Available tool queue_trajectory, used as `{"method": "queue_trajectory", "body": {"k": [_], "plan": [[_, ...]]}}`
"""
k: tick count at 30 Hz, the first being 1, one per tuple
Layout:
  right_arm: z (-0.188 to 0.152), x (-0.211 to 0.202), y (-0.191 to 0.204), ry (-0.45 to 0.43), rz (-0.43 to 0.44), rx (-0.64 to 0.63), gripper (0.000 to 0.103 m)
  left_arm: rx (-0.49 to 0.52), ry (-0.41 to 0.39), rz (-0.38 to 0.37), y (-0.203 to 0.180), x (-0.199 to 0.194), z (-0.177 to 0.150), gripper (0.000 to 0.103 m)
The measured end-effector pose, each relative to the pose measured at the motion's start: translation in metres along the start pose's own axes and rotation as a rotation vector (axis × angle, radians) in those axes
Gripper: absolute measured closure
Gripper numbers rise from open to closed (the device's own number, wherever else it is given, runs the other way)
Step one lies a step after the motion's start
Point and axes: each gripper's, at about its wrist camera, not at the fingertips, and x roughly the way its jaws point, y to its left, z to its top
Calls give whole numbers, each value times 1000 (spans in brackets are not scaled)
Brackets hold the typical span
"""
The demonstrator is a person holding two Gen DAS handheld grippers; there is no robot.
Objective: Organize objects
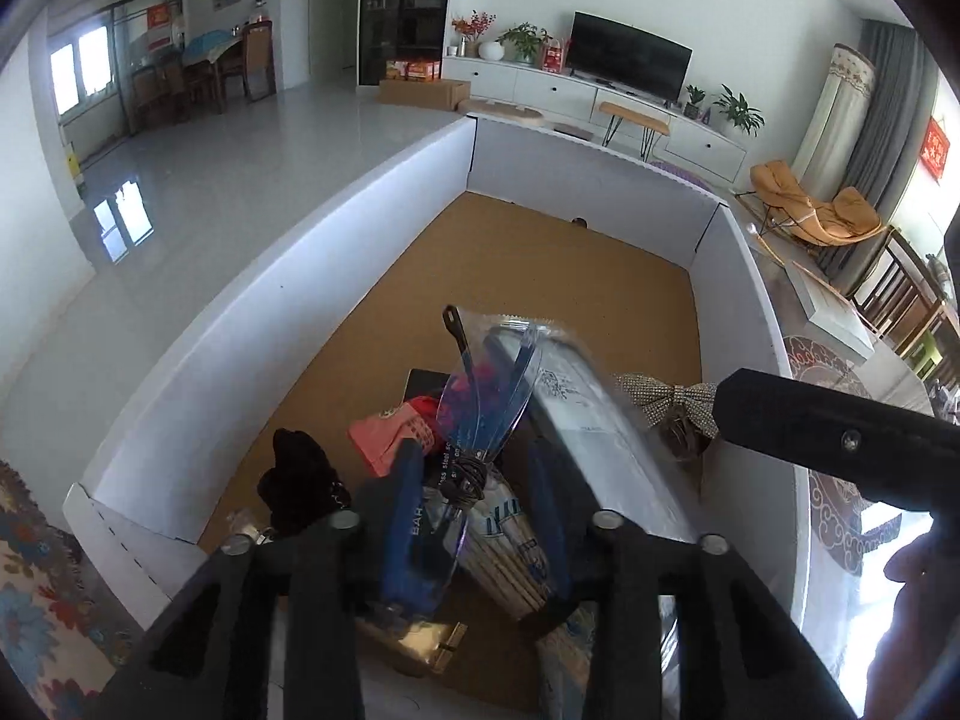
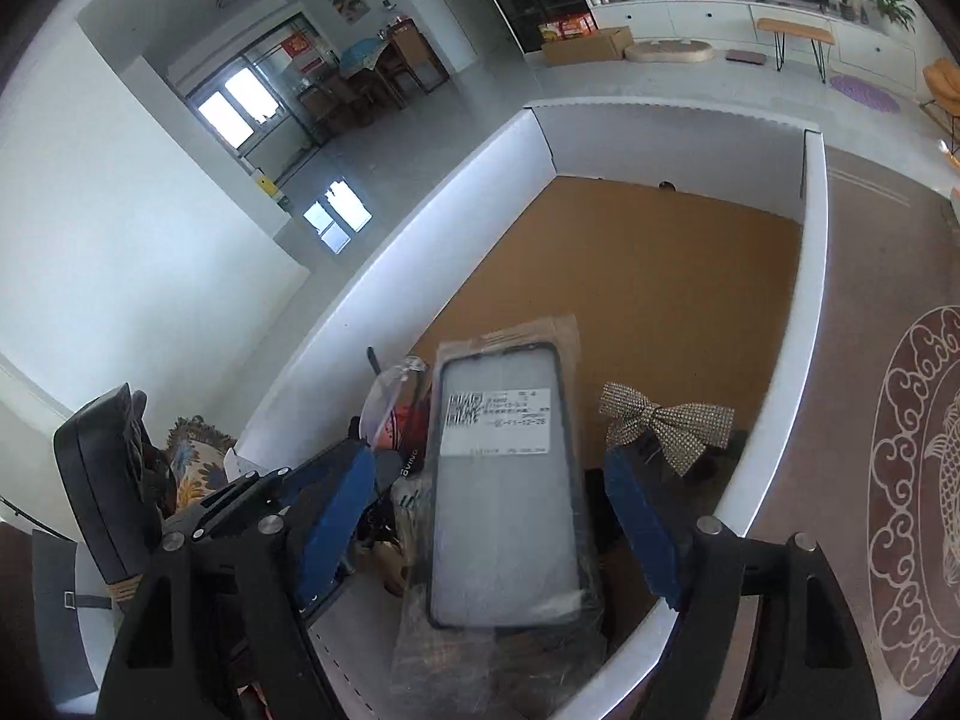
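While both of our grippers hang over the near end of the white-walled box [image 2: 420, 228], the bagged phone case [image 2: 504, 480] lies between the right gripper [image 2: 498, 522]'s blue pads [image 2: 336, 510], which stand apart and clear of it. It rests tilted on the pile at the box's near end, with the sparkly bow [image 2: 666, 423] just to its right. Our left gripper [image 1: 480, 516] also stands parted, around a clear packet of metal utensils [image 1: 480, 414] and a bundle of chopsticks [image 1: 510, 546], without visibly pressing either. We judge the case light, thin and slightly flexible, and its plastic sleeve slippery. We would grip across its long edges near the middle, squeezing gently so the bag does not slide.
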Motion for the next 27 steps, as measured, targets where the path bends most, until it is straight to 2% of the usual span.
{"method": "queue_trajectory", "body": {"k": [1,2,3,6,8,12,14,16,17,18,21,22,27], "plan": [[-3,-5,-3,-12,1,5,23,0,-30,16,-2,-5,-2,27],[-4,-11,-5,-23,-11,2,23,3,-67,34,-3,-12,-2,11],[-6,-19,-6,-34,-26,-7,22,9,-101,53,-5,-19,-2,7],[-8,-42,-3,-59,-102,-45,12,-7,-135,68,-14,-38,0,7],[-6,-56,-4,-45,-180,-83,10,-41,-113,54,-14,-47,2,3],[-7,-70,5,1,-281,-157,10,-111,-44,28,-13,-58,5,2],[-9,-74,8,14,-301,-185,10,-100,-39,124,-18,-61,2,2],[-12,-75,9,28,-322,-200,9,-22,-51,259,-26,-64,1,2],[-12,-76,9,32,-334,-202,9,8,-60,304,-29,-66,0,2],[-13,-77,8,34,-339,-205,9,23,-65,318,-29,-67,-2,2],[-14,-75,10,44,-341,-213,9,36,-68,271,-28,-75,-4,2],[-14,-75,11,45,-345,-217,9,31,-71,277,-28,-78,-4,2],[-15,-67,12,47,-351,-232,9,4,-85,383,-21,-95,5,2]]}}
